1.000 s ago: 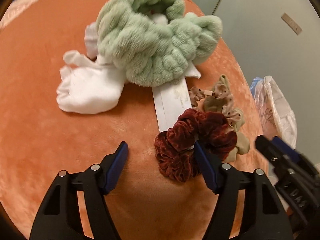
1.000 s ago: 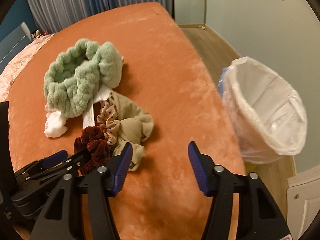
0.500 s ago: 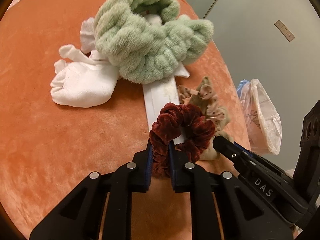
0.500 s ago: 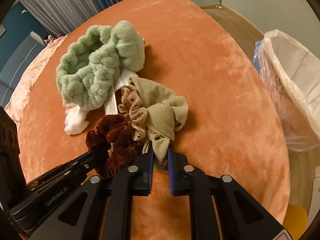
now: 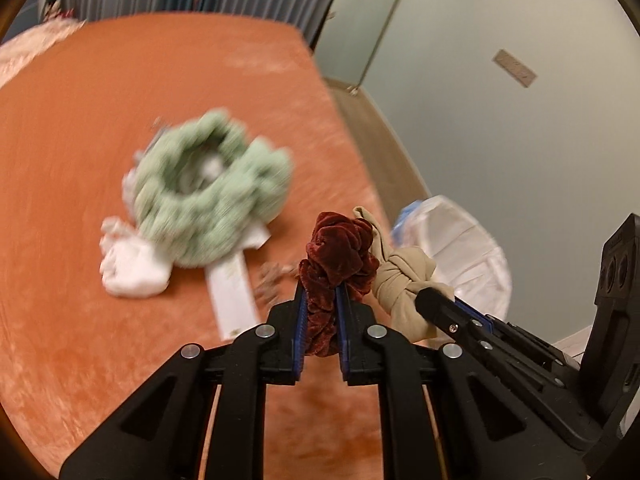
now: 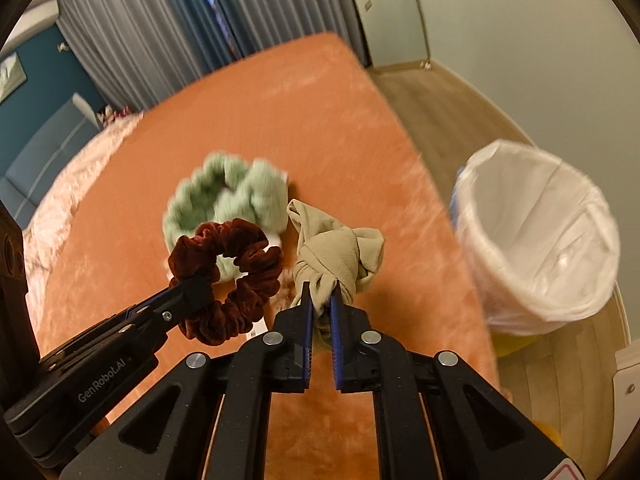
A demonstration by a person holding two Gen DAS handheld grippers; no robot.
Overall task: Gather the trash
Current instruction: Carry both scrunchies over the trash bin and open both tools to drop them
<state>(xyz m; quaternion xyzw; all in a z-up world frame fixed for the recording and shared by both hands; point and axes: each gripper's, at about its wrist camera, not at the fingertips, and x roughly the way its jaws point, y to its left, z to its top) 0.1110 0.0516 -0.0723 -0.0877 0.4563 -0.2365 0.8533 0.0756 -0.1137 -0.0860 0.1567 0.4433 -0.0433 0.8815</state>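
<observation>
Bed [image 6: 304,120]: orange plush cover fills most of both your views; curtains [image 6: 140,40] behind it.
Bin [image 6: 540,240]: white-lined, on the wood floor just off the bed's R edge, mouth open toward you, to the R of both your grippers.
Green headband [image 5: 208,200]: fluffy loop lying on the bed, blurred, well past your fingertips.
White cloth [image 5: 132,264]: crumpled, touching the headband's near-L side.
White card [image 5: 232,296]: flat strip sticking out from under the headband toward you.
L gripper [image 5: 322,300]: you've got it clenched on the dark red scrunchie [image 5: 336,256]; jaws were closing just now w/ the velvet between them. Scrunchie is off the bed, hanging as a loop from your tips.
R gripper [image 6: 321,300]: clamped on the knotted beige scrunchie [image 6: 336,252], jaws also just closed on it. It's up off the cover, just R of the red one, bin side.
</observation>
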